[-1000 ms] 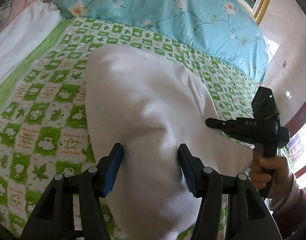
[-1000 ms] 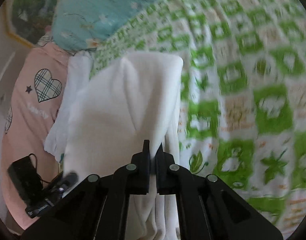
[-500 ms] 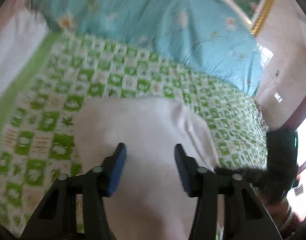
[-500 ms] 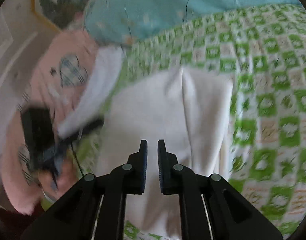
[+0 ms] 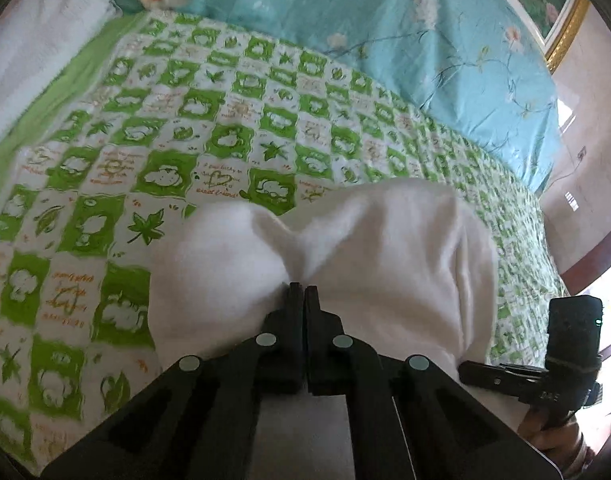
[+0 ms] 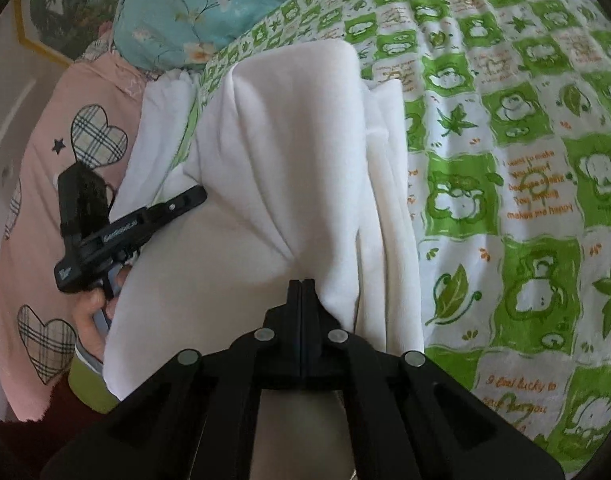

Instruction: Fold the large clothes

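A white fleece garment (image 5: 385,248) lies folded on the green-and-white checked bedsheet (image 5: 153,152). My left gripper (image 5: 304,292) is shut on its near edge, the cloth puckered at the fingertips. My right gripper (image 6: 301,286) is shut on the other near edge of the garment (image 6: 289,140), with folds running away from the tips. The right gripper also shows at the lower right of the left wrist view (image 5: 465,370). The left gripper shows at the left of the right wrist view (image 6: 199,196), tips against the cloth.
A turquoise floral quilt (image 5: 365,24) lies along the far side of the bed. A white towel (image 5: 33,40) and a pink heart-print cover (image 6: 45,152) lie at the bed's left side. A gold-framed picture (image 5: 561,16) hangs on the wall.
My left gripper has closed from open onto the garment's edge. My right gripper let go half a second ago and is shut on the cloth again. The garment has been drawn nearer.
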Action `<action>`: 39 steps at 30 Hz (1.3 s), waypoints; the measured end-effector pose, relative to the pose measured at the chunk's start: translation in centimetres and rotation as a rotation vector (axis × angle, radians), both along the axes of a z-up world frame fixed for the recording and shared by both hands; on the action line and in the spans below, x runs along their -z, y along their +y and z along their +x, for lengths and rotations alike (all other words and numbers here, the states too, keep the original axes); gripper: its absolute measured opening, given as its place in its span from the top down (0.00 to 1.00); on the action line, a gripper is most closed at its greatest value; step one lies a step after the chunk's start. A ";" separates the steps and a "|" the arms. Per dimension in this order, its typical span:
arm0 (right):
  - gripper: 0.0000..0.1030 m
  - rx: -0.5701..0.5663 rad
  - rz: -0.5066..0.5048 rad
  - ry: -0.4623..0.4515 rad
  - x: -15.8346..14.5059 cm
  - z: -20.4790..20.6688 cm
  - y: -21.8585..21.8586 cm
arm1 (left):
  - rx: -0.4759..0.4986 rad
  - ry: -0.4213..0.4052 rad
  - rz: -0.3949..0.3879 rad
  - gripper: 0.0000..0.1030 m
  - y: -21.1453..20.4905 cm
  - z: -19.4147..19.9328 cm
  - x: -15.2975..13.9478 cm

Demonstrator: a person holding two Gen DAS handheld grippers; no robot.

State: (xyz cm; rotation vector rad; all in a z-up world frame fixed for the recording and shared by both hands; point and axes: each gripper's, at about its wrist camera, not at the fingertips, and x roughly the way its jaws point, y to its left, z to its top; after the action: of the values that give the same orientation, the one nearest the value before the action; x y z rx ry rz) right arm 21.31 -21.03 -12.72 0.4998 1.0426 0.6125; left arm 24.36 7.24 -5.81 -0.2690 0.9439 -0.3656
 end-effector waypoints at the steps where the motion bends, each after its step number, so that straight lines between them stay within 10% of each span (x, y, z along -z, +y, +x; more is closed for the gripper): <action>1: 1.00 0.006 0.005 0.003 0.0 -0.5 -0.5 | 0.008 -0.018 -0.007 0.96 -0.2 -1.1 -0.7; 13: 0.94 0.035 -0.015 -0.087 -4.5 -0.9 -0.2 | 0.116 -0.114 -0.071 0.89 -1.4 -14.3 -2.8; 31: 1.00 0.166 -0.067 -0.104 -2.3 4.6 0.3 | 0.108 -0.080 -0.103 0.92 -2.3 -13.4 -0.5; 33: 1.00 0.193 -0.030 -0.081 -2.5 4.4 -1.1 | 0.108 -0.084 -0.084 0.89 -2.1 -13.7 -1.6; 37: 0.97 0.179 -0.059 -0.105 -4.3 2.5 -2.3 | 0.054 -0.151 -0.056 0.50 -0.5 -15.6 -4.5; 39: 0.96 0.156 -0.048 -0.111 -5.0 0.9 -3.0 | 0.022 -0.170 -0.057 0.50 0.4 -16.4 -5.4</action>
State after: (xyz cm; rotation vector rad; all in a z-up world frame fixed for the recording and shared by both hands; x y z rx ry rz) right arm 22.21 -24.01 -7.73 0.4947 0.9016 0.4710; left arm 7.96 7.68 -0.40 -0.2755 0.7708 -0.4295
